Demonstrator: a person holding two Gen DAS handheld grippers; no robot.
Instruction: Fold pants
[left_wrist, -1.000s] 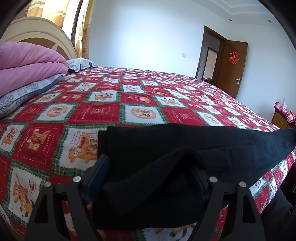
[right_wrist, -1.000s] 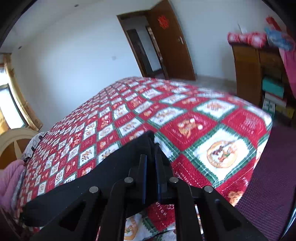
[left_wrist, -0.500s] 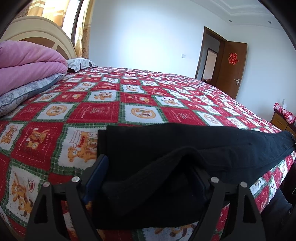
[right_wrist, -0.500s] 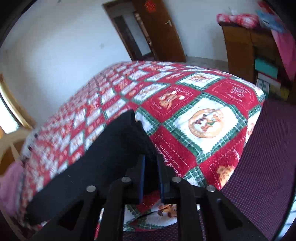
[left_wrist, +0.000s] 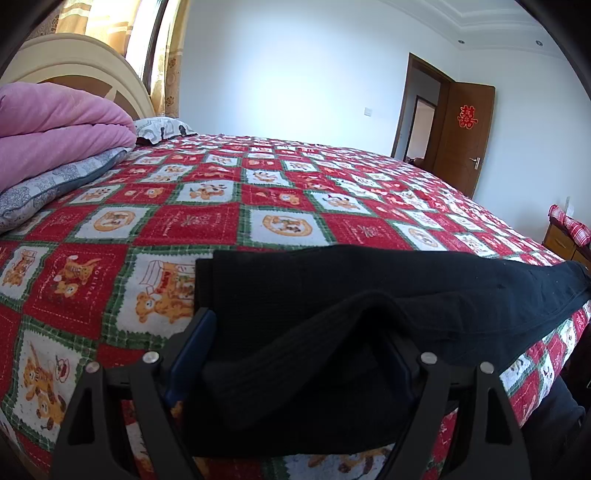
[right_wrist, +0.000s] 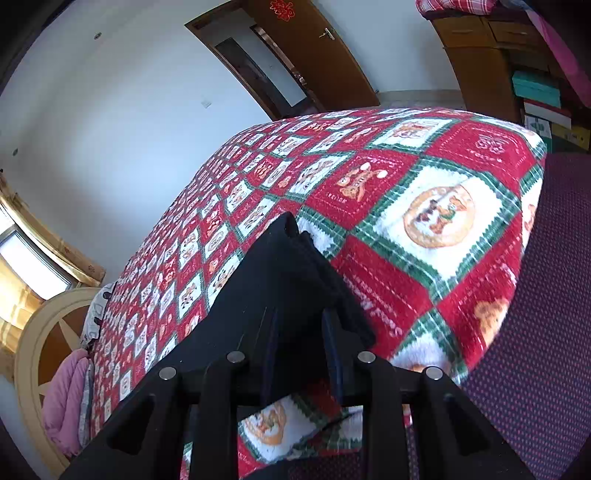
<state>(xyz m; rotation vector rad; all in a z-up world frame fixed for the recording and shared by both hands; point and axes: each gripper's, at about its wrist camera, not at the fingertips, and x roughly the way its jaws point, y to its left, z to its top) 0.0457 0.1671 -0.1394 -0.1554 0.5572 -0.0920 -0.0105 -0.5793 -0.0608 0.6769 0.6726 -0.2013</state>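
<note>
One pair of black pants (left_wrist: 388, 291) lies stretched along the near edge of one bed (left_wrist: 295, 192), covered by a red, green and white patchwork spread. Two grippers are seen, one per view.

Left wrist view: the left gripper (left_wrist: 301, 354) sits at bottom centre, its two fingers (left_wrist: 194, 343) wide apart. A raised fold of the pants fills the gap between them; whether the pads press on the cloth cannot be told. The rest of the garment runs toward the right edge of the frame. At upper left lie one pink quilt (left_wrist: 55, 136) on one grey pillow (left_wrist: 48, 184), with a second patterned pillow (left_wrist: 162, 127) behind. One door (left_wrist: 461, 133) stands open at upper right.

Right wrist view: the right gripper (right_wrist: 301, 332) sits at bottom centre, its jaws narrowly apart and just opening. The pants' end lies between and ahead of the fingers, ending in a point at frame centre; the pads do not clamp it.
</note>
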